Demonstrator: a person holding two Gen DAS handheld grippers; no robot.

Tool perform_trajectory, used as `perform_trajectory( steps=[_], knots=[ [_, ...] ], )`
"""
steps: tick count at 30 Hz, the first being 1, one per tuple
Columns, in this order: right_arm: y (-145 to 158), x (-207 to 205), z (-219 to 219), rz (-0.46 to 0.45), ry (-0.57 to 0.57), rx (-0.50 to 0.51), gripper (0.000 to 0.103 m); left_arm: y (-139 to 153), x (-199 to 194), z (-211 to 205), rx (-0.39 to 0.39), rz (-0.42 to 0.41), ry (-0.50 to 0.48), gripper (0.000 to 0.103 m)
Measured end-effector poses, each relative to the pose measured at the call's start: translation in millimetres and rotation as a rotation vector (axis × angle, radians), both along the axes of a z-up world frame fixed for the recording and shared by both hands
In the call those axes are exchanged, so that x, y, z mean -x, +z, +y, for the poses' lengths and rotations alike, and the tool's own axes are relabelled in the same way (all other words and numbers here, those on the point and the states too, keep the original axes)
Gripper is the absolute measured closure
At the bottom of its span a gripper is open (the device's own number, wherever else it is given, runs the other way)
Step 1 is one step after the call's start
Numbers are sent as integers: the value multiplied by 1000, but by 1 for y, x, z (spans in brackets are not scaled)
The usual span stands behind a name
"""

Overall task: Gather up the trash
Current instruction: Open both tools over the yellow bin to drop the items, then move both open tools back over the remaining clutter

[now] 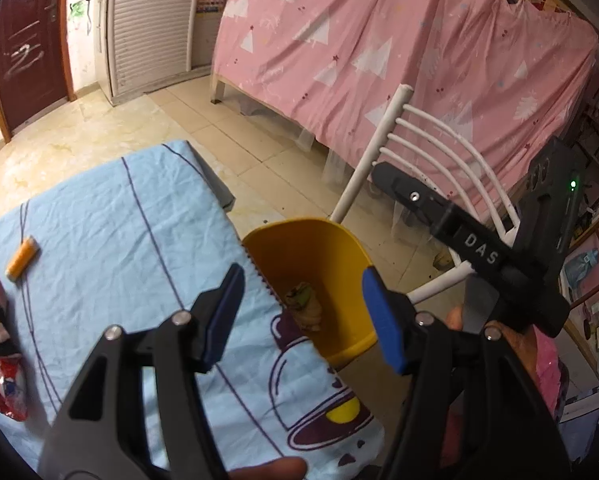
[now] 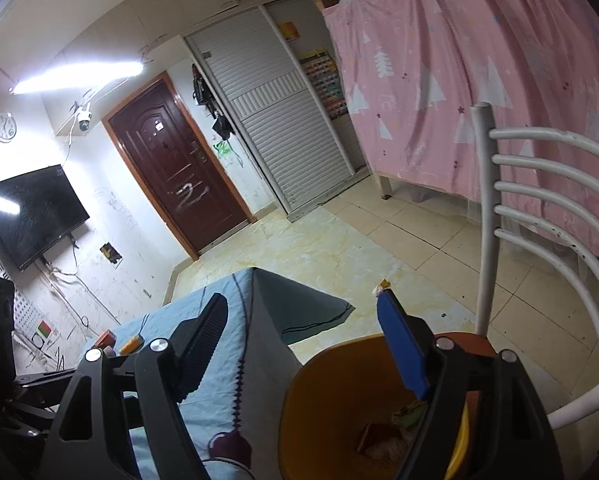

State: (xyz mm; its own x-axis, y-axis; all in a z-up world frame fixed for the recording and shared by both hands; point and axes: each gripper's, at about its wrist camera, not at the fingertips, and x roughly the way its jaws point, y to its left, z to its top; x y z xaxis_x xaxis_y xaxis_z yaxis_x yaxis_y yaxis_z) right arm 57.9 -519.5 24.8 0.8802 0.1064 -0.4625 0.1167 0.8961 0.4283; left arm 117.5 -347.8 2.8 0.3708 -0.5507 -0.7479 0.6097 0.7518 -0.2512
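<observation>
Left gripper [image 1: 303, 312] hovering above the yellow bin [image 1: 339, 264], jaws apart and holding nothing. Right gripper [image 2: 299, 344] likewise above the bin [image 2: 339, 412], jaws spread wide and empty. Crumpled wrappers [image 1: 305, 306] lying at the bottom of the bin, just beside the edge of the surface [image 1: 111, 240] draped in a light blue cloth. Small orange piece of trash [image 1: 21, 258] resting on the cloth, well apart from the bin, near the far left. Red foil wrapper [image 1: 5, 392] at the left edge of the cloth. White chair [image 1: 415, 160] behind the bin, before a pink curtain [image 1: 379, 40].
</observation>
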Motion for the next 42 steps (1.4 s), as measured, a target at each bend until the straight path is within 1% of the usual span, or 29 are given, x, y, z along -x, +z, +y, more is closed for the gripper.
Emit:
perform_trajectory(
  steps=[4, 8, 10, 16, 20, 24, 30, 35, 38, 40, 42],
  knots=[
    [10, -5, 23, -4, 36, 30, 31, 9, 1, 18, 23, -9, 19, 45],
    [17, -11, 48, -6, 75, 53, 28, 19, 1, 47, 51, -20, 51, 45],
    [20, -16, 61, -4, 98, 63, 28, 22, 0, 63, 60, -27, 74, 43],
    [24, -37, 114, 19, 181, 100, 27, 31, -5, 124, 87, -41, 174, 42],
    [26, -52, 157, 30, 266, 119, 27, 30, -10, 164, 90, -44, 242, 42],
    [27, -65, 191, 45, 329, 140, 27, 31, -12, 198, 88, -51, 293, 42],
    [23, -83, 239, 73, 393, 162, 27, 30, -16, 246, 55, -70, 367, 42],
    [16, -94, 269, 100, 448, 180, 27, 26, -19, 287, 27, -72, 430, 42],
    [11, -99, 283, 115, 480, 190, 27, 22, -22, 312, 24, -64, 471, 42],
    [9, -102, 293, 122, 502, 190, 26, 18, -23, 325, 21, -57, 496, 42],
    [6, -107, 304, 133, 525, 191, 22, 12, -25, 340, 10, -43, 523, 42]
  ],
)
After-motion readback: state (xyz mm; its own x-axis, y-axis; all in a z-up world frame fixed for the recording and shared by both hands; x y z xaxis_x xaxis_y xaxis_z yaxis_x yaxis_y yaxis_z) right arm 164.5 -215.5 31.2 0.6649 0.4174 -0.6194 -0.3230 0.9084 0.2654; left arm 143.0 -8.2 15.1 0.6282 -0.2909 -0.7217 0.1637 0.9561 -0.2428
